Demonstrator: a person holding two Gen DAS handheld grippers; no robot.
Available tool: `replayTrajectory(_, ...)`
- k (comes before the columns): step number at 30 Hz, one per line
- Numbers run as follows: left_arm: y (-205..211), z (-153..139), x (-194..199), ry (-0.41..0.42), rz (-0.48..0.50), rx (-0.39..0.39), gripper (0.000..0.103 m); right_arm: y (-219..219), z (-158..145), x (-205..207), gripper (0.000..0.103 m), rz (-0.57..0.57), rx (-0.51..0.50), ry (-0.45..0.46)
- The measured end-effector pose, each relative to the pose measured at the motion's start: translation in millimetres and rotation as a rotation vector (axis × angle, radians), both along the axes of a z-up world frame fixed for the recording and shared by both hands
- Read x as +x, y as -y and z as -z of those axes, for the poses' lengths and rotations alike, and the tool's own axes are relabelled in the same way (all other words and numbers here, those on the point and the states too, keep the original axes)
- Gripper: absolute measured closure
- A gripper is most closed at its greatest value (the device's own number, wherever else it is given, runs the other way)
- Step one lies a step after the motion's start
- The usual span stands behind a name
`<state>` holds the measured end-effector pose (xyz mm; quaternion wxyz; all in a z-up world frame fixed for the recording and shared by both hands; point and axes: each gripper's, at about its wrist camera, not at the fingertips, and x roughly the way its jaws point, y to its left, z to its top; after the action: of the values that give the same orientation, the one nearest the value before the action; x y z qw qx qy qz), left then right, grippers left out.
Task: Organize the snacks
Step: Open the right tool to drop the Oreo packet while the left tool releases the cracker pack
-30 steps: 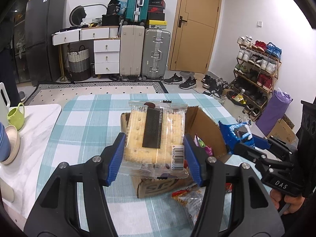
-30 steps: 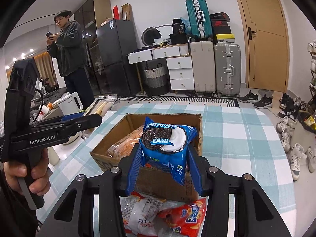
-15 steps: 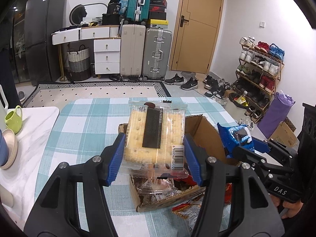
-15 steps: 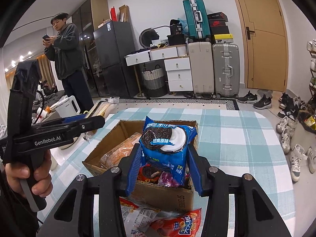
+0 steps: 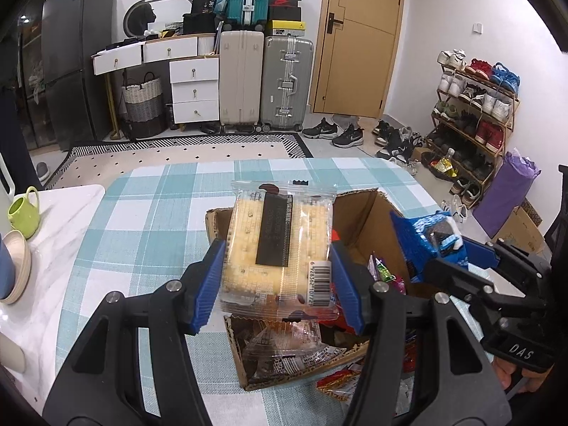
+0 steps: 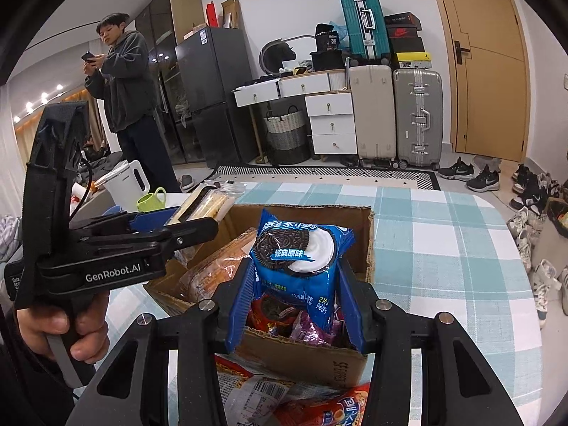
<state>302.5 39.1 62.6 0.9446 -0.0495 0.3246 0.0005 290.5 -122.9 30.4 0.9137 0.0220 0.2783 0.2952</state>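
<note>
We see the cardboard box (image 6: 358, 223) holding mixed snack packets, our left hand-held gripper (image 5: 277, 280) clamped on an upright cracker pack (image 5: 278, 245), the right hand-held gripper (image 6: 294, 301) on an upright cookie packet (image 6: 301, 252).

Surface (image 5: 149, 213) has a teal-and-white checked cloth over it. An open cardboard box (image 6: 358, 220) stuffed with snack packs sits right on it — a few loose snack packets (image 6: 319, 408) lie on the cloth by its near side. Next to it, a white marble top (image 5: 64, 227) carries a green mug (image 5: 24, 211) and stacked bowls (image 5: 16, 269).
</note>
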Motion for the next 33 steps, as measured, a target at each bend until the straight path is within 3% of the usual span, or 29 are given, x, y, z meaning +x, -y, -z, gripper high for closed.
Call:
replayTrajectory(8,15.6,12.3,7.0,-0.005,0.018,0.055,0.048,-3.5,9.8,10.3,0.057,-0.006,0.003,-0.019)
replayTrajectory(33,13.7,31.9,8.8,-0.056,0.012,0.04,0.047,-7.9,13.5,9.8,0.057,0.022,-0.049,-0.034)
